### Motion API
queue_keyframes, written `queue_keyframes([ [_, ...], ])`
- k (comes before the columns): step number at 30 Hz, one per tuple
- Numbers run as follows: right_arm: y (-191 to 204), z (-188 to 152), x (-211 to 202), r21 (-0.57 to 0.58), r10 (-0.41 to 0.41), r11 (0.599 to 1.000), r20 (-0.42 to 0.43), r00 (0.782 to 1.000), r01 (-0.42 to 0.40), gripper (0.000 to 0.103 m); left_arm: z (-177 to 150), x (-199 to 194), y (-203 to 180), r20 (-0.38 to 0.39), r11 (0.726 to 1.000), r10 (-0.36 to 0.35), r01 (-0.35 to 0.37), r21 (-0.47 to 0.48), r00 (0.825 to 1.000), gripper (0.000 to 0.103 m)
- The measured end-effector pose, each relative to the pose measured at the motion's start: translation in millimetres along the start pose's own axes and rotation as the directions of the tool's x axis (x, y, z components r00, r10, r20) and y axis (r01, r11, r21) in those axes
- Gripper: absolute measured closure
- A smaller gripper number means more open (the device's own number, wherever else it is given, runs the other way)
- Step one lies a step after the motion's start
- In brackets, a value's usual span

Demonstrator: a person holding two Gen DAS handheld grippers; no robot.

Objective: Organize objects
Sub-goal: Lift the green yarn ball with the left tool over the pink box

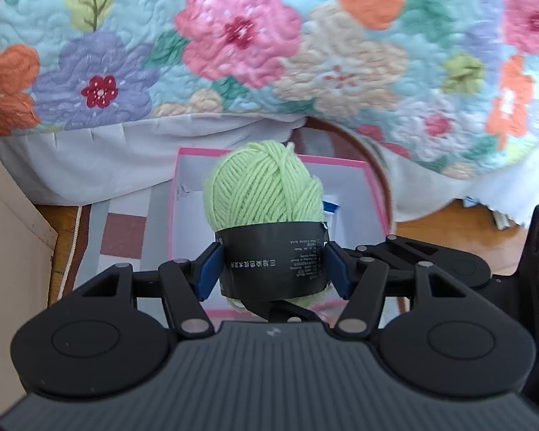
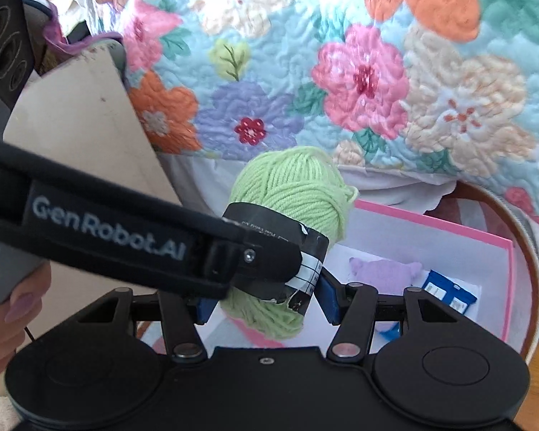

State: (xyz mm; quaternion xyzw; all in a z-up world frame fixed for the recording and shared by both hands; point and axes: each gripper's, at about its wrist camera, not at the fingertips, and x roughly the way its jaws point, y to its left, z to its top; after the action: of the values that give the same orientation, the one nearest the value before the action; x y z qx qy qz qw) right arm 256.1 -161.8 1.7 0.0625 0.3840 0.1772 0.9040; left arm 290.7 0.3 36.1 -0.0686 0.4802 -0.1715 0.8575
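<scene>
My left gripper [image 1: 273, 269] is shut on a light green yarn ball [image 1: 264, 190], its blue pads pressing the black paper label [image 1: 273, 262]. It holds the ball above an open pink box [image 1: 372, 183] with a white inside. In the right wrist view the left gripper [image 2: 266, 262] reaches in from the left with the yarn ball [image 2: 298, 186]. My right gripper [image 2: 264, 303] is open, its pads on either side of the yarn's lower end without gripping. The pink box [image 2: 449, 231] holds a purple plush toy [image 2: 384, 269] and a blue packet [image 2: 449, 292].
A floral quilt [image 1: 269, 36] hangs over the bed edge just behind the box. A round wooden-rimmed mat [image 2: 531, 262] lies under the box on a wood floor [image 1: 449, 222]. A beige panel [image 2: 90, 125] stands at the left.
</scene>
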Motion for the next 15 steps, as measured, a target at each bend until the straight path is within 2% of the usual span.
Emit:
queue_keyframes([
  [8, -45.5, -0.6, 66.8, 0.04, 0.046, 0.998, -0.061, 0.997, -0.044, 0.043, 12.2, 75.8, 27.6, -0.028, 0.997, 0.002, -0.005, -0.082, 1.0, 0.046],
  [12, -69.2, -7.5, 97.9, 0.102, 0.104, 0.99, -0.114, 0.988, -0.092, 0.043, 11.6, 108.3, 32.9, -0.077, 0.996, 0.035, -0.041, -0.079, 0.996, 0.048],
  [15, -70.8, -11.4, 114.4, 0.093, 0.096, 0.992, -0.143, 0.985, -0.083, 0.043, 10.0, 125.1, 35.5, -0.097, 0.994, 0.06, -0.068, -0.087, 0.993, 0.048],
])
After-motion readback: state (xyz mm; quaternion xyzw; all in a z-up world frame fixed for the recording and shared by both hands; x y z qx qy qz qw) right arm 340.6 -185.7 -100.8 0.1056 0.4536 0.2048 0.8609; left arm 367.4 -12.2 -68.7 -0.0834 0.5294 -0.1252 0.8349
